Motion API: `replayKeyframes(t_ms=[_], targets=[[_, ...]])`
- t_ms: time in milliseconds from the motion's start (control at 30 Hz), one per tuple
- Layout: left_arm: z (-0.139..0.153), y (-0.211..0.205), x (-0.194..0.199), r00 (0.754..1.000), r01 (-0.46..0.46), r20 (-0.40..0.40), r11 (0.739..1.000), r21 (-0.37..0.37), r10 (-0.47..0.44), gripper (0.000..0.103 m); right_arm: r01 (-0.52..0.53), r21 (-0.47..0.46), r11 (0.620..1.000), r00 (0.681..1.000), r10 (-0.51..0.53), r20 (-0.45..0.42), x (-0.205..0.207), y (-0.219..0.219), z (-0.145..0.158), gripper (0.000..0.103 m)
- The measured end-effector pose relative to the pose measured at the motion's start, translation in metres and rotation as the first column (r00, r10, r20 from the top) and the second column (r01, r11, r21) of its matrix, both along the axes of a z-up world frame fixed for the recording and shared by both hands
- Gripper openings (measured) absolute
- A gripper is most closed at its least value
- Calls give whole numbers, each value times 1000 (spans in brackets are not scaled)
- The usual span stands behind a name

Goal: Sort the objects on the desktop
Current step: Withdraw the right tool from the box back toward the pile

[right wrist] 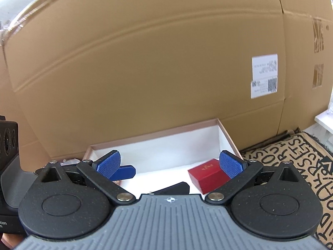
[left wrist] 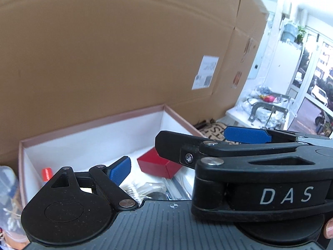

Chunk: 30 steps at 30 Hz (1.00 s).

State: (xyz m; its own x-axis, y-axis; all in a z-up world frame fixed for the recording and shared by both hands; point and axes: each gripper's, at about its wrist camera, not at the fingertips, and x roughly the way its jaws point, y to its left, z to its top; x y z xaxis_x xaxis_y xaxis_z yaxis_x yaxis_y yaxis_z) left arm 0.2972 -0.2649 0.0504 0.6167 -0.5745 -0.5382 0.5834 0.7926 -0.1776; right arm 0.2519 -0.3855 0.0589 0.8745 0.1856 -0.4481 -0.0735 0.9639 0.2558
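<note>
A pink-rimmed white box (left wrist: pixel 93 120) (right wrist: pixel 158 134) lies open in front of both grippers. Inside it lie a red box (left wrist: pixel 158 165) (right wrist: pixel 207 174), a small red-orange cap (left wrist: pixel 46 174) and clear plastic packets (left wrist: pixel 143 188). In the left wrist view only one blue pad (left wrist: pixel 120 169) of my own gripper shows; the right gripper crosses the frame from the right, its fingers (left wrist: pixel 247 134) open above the red box. My right gripper (right wrist: pixel 169 165) is open and empty over the white box. The left gripper's fingertip (right wrist: pixel 124 171) shows below it.
A large cardboard box (left wrist: pixel 116 50) (right wrist: pixel 145 62) stands upright right behind the white box. A patterned mat (right wrist: pixel 291 166) lies to the right. A plastic bottle (left wrist: pixel 8 187) stands at the far left. A white shelf with tools (left wrist: pixel 262 110) is at the back right.
</note>
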Motion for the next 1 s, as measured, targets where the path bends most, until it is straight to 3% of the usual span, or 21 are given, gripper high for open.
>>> replayKeyframes(t_ms=[400,800,1000], targets=[[29,58,-62,992,-12,128,998,-67,20,101,-56,-5,998,988,56,145,-57,40,26,103],[5,114,-128,974,-150,168,989,-5,149,103,-128,-90,988,974,142,177,-111,103,0,103],[-10,140,-160,963,-214,171,976,27,206,103,-165,-69,984,973,174,149,-133,125,-10,103]])
